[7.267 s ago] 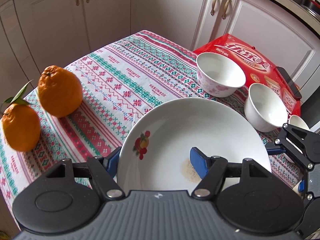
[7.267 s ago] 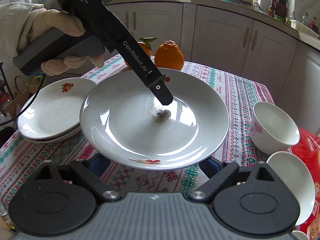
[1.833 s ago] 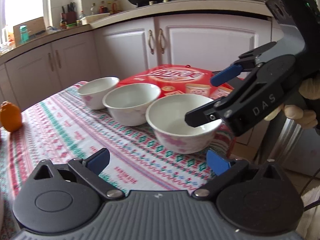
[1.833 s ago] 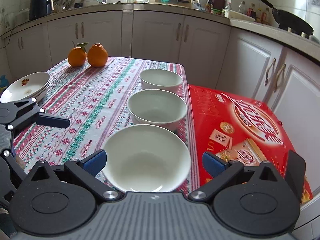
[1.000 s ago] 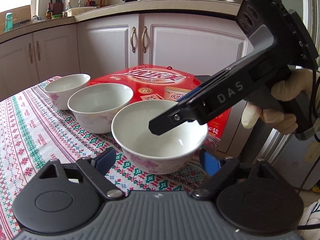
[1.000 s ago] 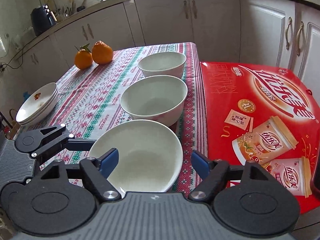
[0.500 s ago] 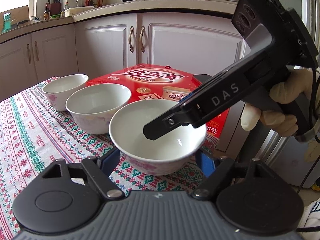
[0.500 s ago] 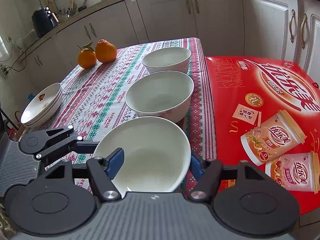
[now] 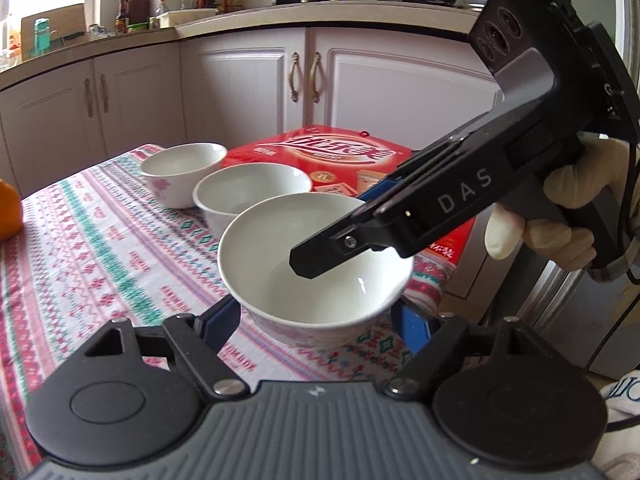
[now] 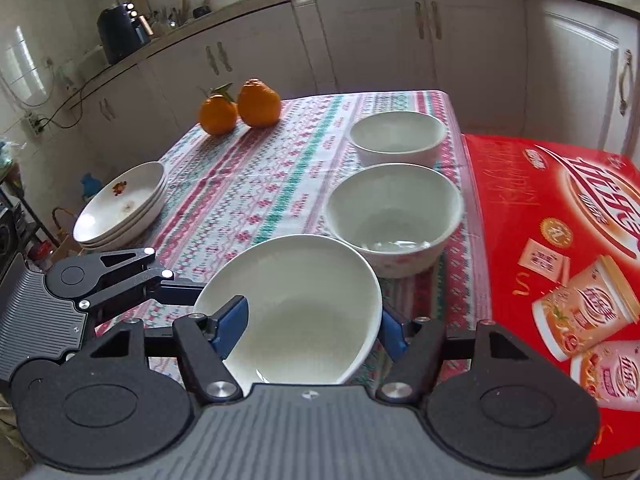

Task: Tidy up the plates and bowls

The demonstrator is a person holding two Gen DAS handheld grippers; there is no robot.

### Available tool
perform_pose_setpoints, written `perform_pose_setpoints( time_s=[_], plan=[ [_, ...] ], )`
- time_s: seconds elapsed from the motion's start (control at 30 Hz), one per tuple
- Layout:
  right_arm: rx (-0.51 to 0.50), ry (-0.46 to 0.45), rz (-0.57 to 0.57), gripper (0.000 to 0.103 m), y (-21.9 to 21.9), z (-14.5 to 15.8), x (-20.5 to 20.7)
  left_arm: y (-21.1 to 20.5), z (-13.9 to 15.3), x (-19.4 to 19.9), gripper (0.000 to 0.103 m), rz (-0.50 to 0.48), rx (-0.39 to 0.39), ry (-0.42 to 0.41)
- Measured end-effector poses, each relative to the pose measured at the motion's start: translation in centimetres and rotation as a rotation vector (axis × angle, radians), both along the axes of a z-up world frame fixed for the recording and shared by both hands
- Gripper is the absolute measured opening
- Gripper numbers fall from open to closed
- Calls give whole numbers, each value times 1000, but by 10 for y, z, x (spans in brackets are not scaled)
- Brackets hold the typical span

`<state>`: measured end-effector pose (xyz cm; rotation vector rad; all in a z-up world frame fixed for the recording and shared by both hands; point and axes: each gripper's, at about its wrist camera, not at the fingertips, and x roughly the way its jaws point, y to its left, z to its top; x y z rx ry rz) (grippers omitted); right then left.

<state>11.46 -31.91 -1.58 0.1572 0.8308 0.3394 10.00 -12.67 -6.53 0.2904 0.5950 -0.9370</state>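
Three white bowls stand in a row on the patterned tablecloth. The near bowl (image 9: 316,268) (image 10: 296,304) sits between the fingers of both grippers. My left gripper (image 9: 316,320) has its blue pads against the bowl's sides; it also shows in the right wrist view (image 10: 176,284). My right gripper (image 10: 312,324) clasps the same bowl from the other side and appears in the left wrist view (image 9: 360,240), one finger over the bowl. The middle bowl (image 10: 394,216) and far bowl (image 10: 398,136) stand beyond. A stack of plates (image 10: 120,208) rests at the table's left edge.
A red snack box (image 10: 560,240) lies right of the bowls at the table edge. Two oranges (image 10: 240,112) sit at the far side of the table. White kitchen cabinets (image 9: 240,96) surround the table.
Both grippers have moved in around the near bowl and narrowed onto its sides. The bowl appears slightly raised and tilted compared with a second ago.
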Motion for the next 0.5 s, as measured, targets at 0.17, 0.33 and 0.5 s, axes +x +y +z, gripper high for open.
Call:
perform_pose_setpoints(
  time_s=[0.17, 0.33, 0.5],
  plan=[
    [-3, 0, 67, 74, 25, 1, 14, 23, 2, 2, 82, 51, 13, -3],
    [-2, 2, 121, 74, 51, 1, 31, 44, 3, 7, 82, 104, 18, -1],
    [-1, 3, 174, 74, 73, 0, 47, 63, 4, 13, 82, 154, 24, -2]
  ],
)
